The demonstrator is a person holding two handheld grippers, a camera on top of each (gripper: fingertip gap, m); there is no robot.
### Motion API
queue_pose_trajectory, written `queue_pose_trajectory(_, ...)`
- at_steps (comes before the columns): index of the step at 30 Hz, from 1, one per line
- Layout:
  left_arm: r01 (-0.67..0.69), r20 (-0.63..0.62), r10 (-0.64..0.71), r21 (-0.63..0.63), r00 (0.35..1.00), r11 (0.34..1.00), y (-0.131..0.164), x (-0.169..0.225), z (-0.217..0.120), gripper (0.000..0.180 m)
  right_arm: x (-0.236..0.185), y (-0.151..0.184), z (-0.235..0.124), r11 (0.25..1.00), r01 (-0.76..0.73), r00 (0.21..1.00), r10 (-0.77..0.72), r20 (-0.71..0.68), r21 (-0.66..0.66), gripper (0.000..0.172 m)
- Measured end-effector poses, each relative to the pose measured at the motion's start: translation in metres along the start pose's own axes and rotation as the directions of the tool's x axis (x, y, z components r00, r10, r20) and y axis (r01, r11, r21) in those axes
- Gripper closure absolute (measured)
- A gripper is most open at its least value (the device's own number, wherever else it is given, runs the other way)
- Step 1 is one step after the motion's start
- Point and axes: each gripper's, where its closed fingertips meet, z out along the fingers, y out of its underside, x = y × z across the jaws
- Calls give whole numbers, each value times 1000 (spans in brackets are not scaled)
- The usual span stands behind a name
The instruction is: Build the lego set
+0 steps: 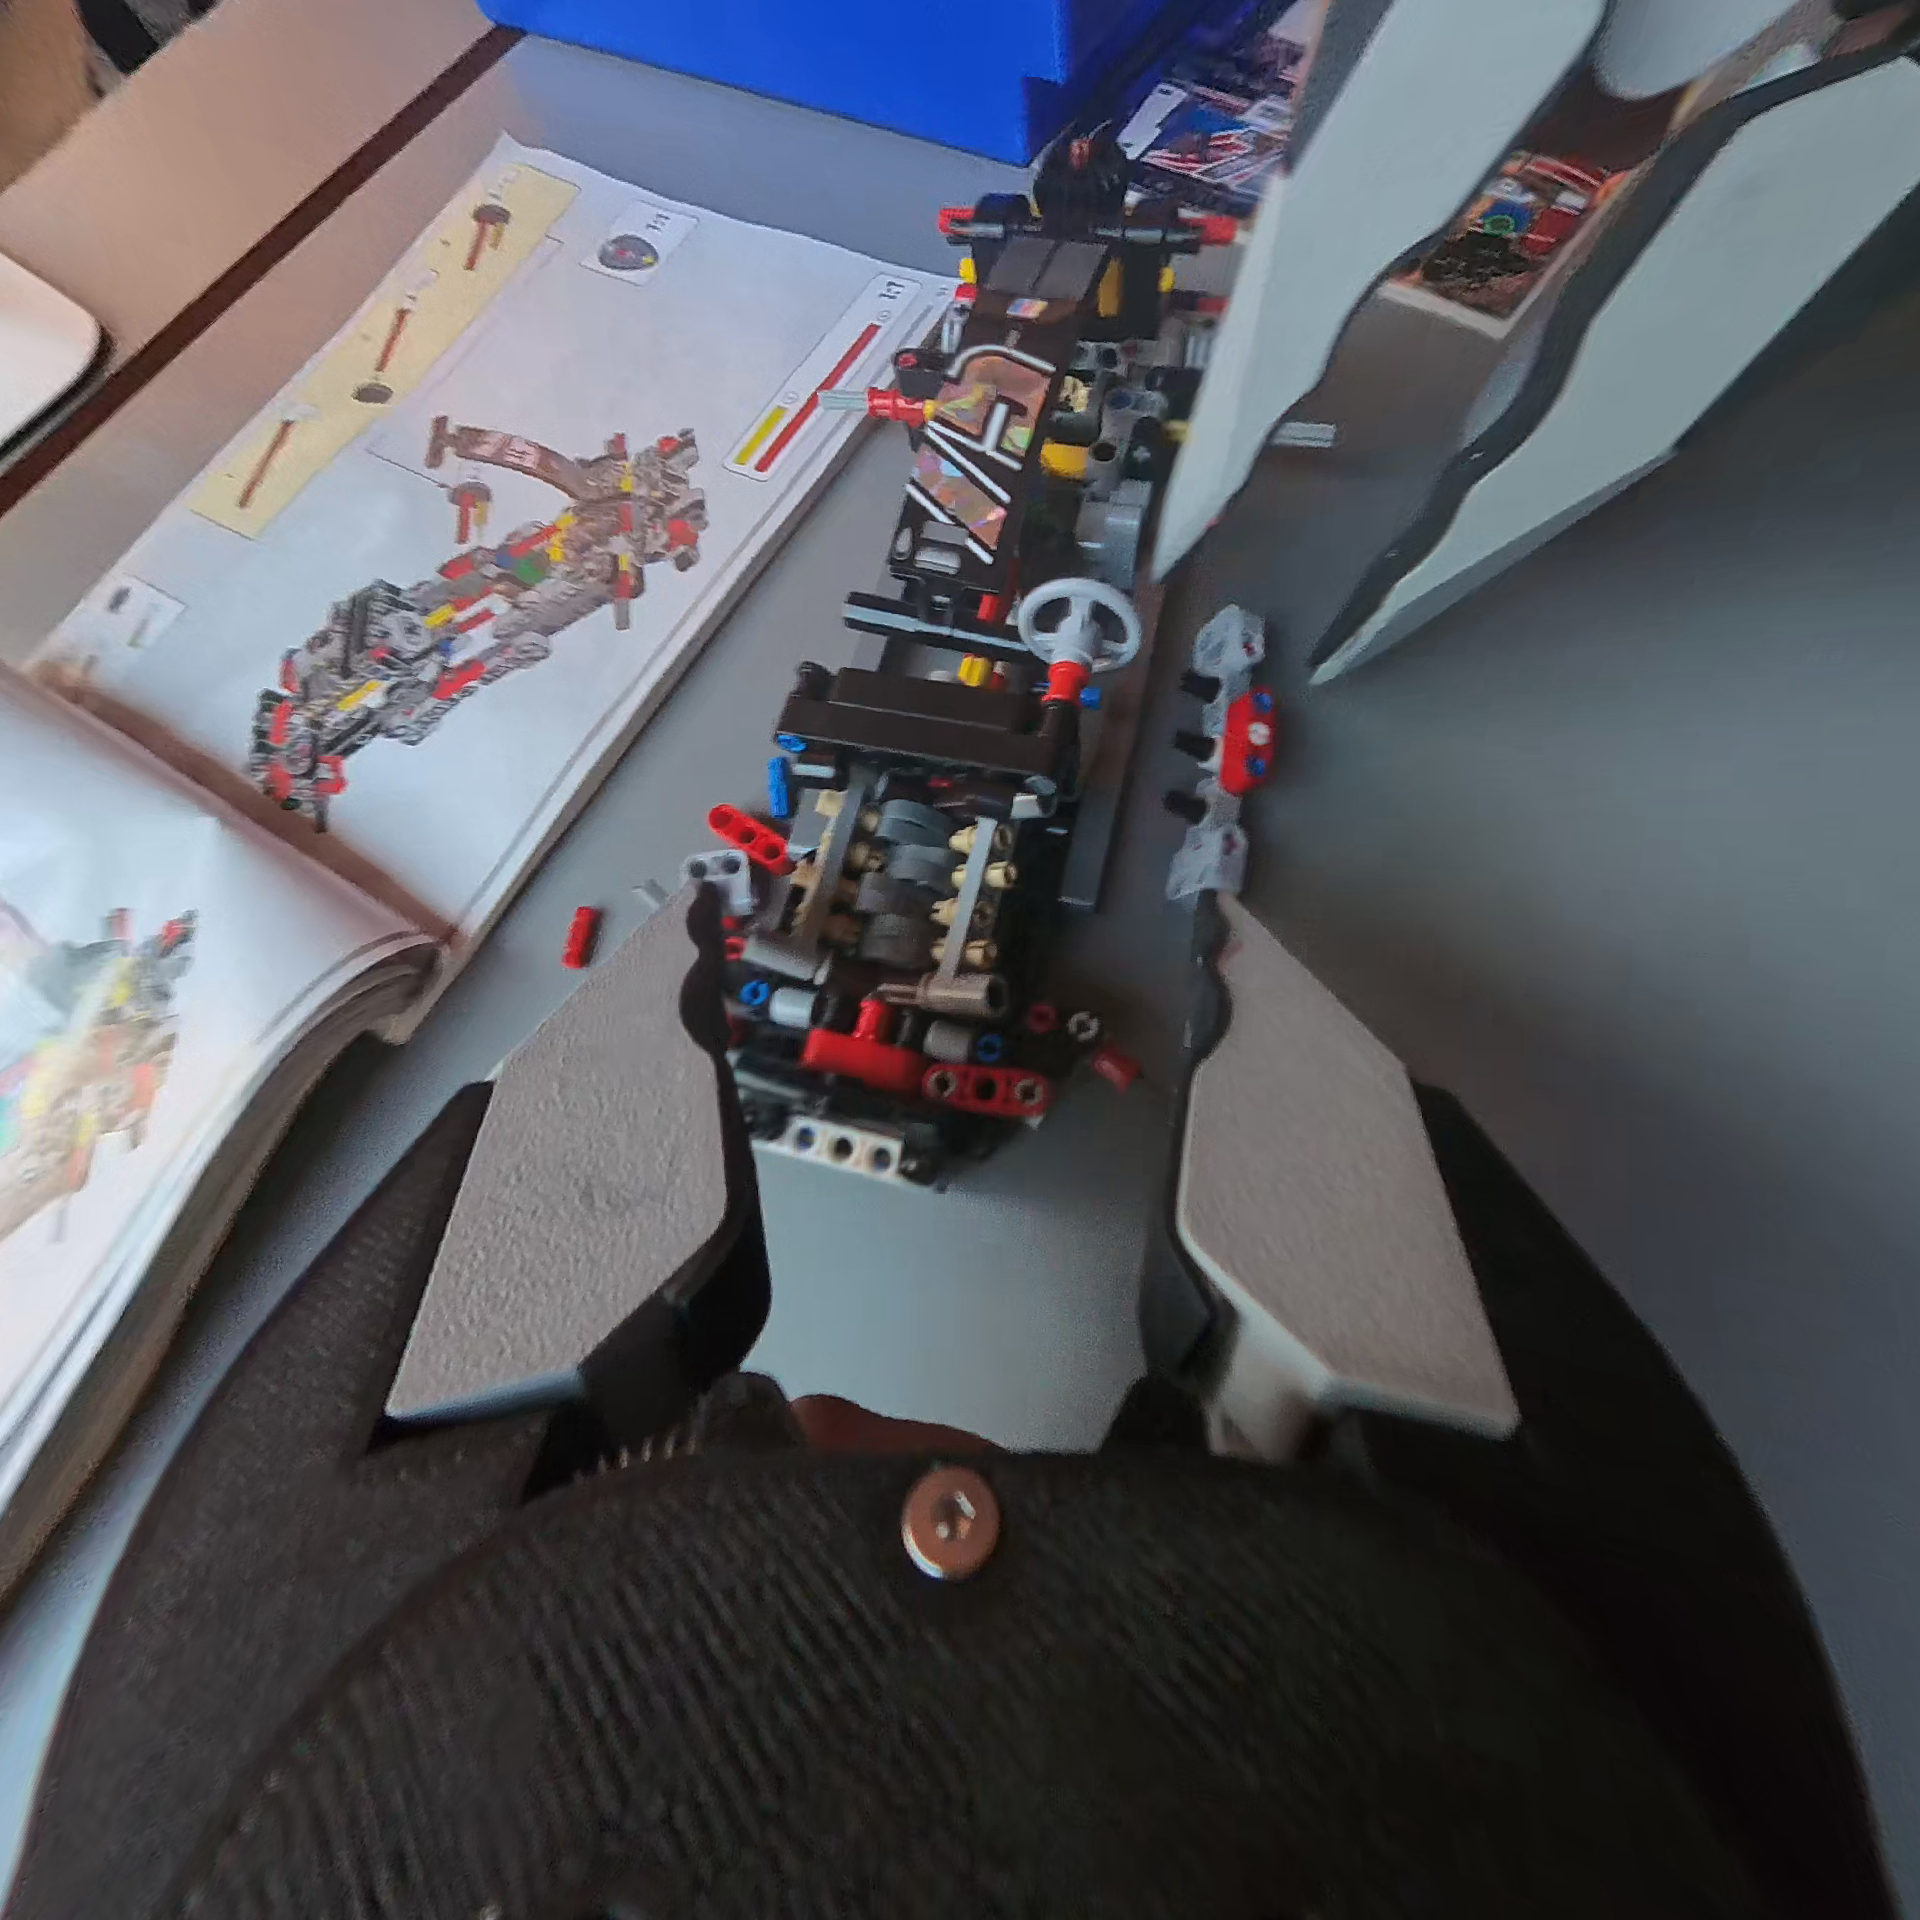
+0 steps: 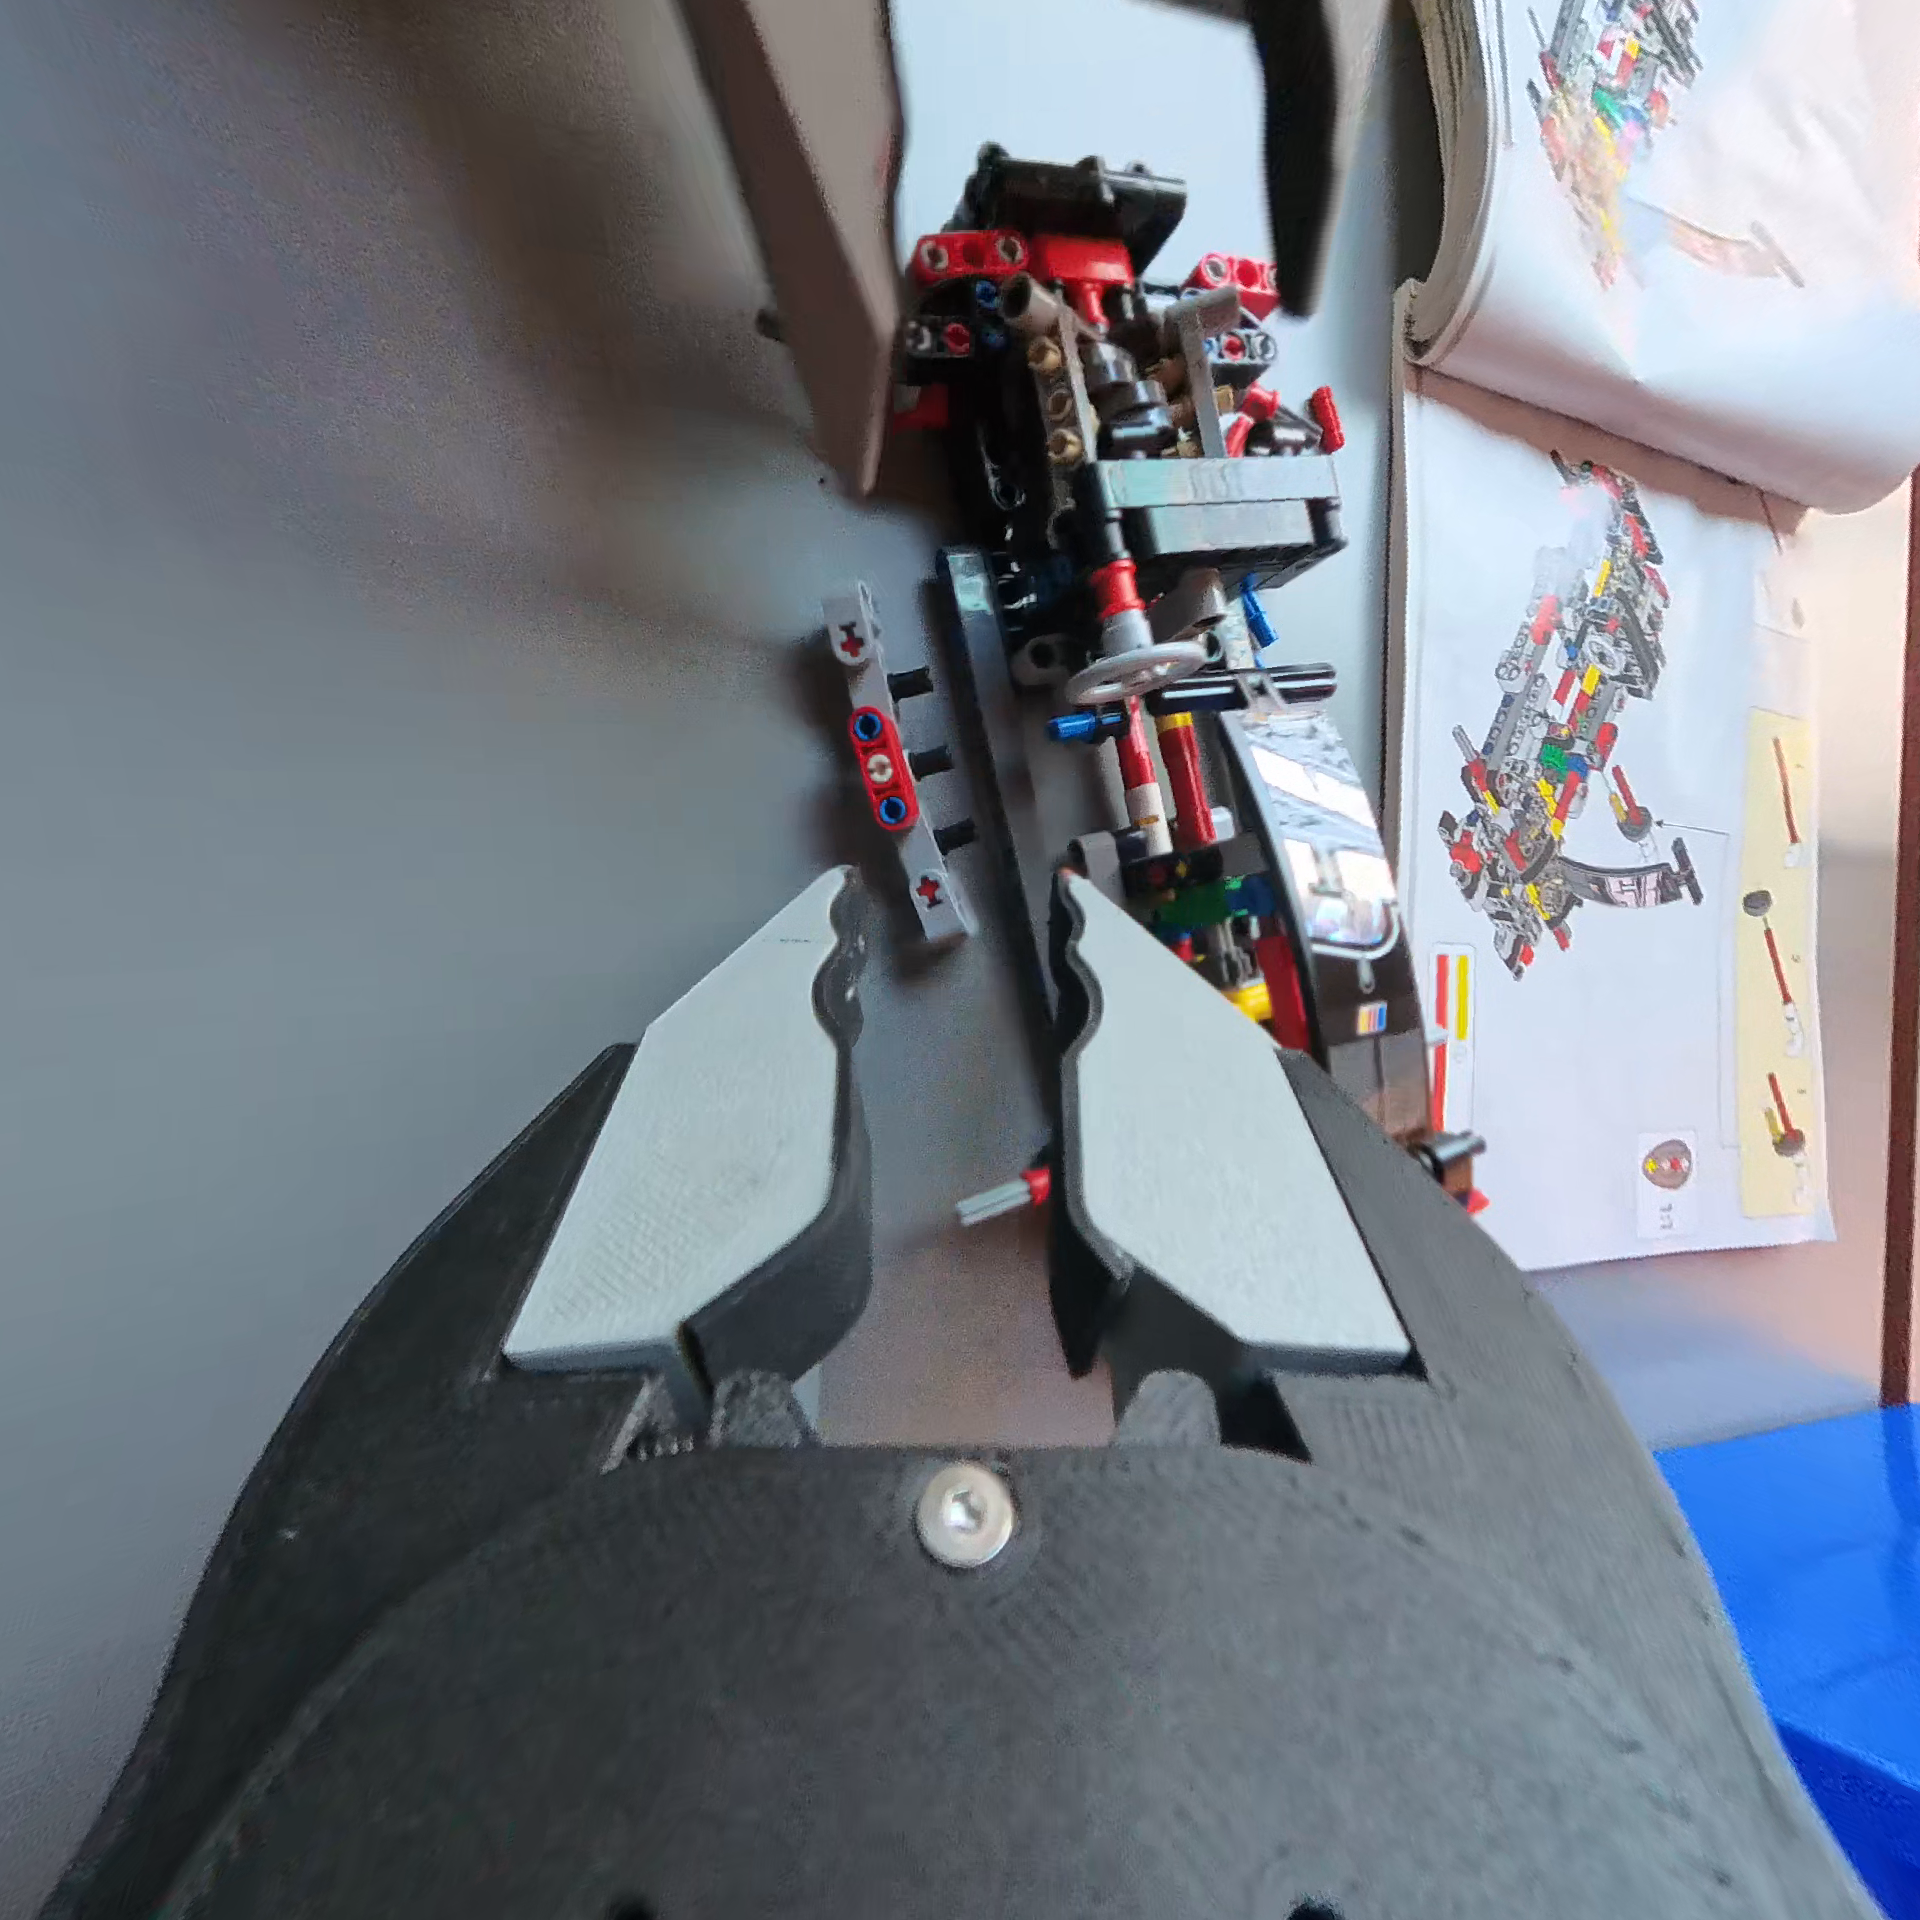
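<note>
Left wrist view: the left gripper [image 1: 956,914] stands wide open astride the near end of the brick-built chassis [image 1: 966,727], which lies mid-table [image 1: 1558,935] beside an open instruction booklet [image 1: 436,540]; whether its pads touch is unclear.

Right wrist view: the right gripper [image 2: 951,894], narrowly parted and empty, hovers just beside a loose grey beam [image 2: 894,769] with 3 black pins.

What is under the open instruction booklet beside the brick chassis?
The instruction booklet lies flat on the grey table, left of the brick chassis. Only tabletop shows around its edges; anything beneath its pages is covered.
</note>
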Motion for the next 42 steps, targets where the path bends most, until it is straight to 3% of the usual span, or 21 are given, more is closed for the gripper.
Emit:
queue_pose_trajectory(4,42,-28,-42,-25,999,999,8,-19,-18,96,-7,-5,-16,997,-75,997,74,27,35,138)
queue_pose_trajectory(7,71,-88,-76,-56,993,996,18,-26,-17,114,-6,-8,-20,989,-133,990,130,48,58,143)
queue_pose_trajectory(10,71,-166,-85,-90,982,993,21,-18,-13,119,3,2,-11,986,-168,986,168,3,13,151)
queue_pose_trajectory(17,104,-200,-121,-94,972,990,19,-11,-13,142,14,-11,16,991,-121,992,122,23,-55,157)
queue_pose_trajectory(21,135,-190,-143,-54,971,989,20,-7,-20,139,11,-3,25,988,-84,992,96,87,-130,155)
queue_pose_trajectory(25,117,-105,-116,-2,988,993,22,-6,-32,127,6,-7,33,988,-99,981,116,153,-115,159)
queue_pose_trajectory(28,145,-42,-146,-20,988,989,39,-13,-40,113,6,-10,35,989,-102,983,117,144,-106,163)
queue_pose_trajectory(32,214,-49,-216,-30,975,976,57,-18,-48,116,4,-10,32,994,-87,991,93,96,-65,163)
queue_pose_trajectory(37,46,81,-44,-15,996,999,58,-25,-49,117,1,-17,18,991,-128,989,124,82,44,165)
queue_pose_trajectory(42,-230,274,238,-62,932,971,48,-29,-30,109,2,-11,14,983,-168,981,160,107,70,164)
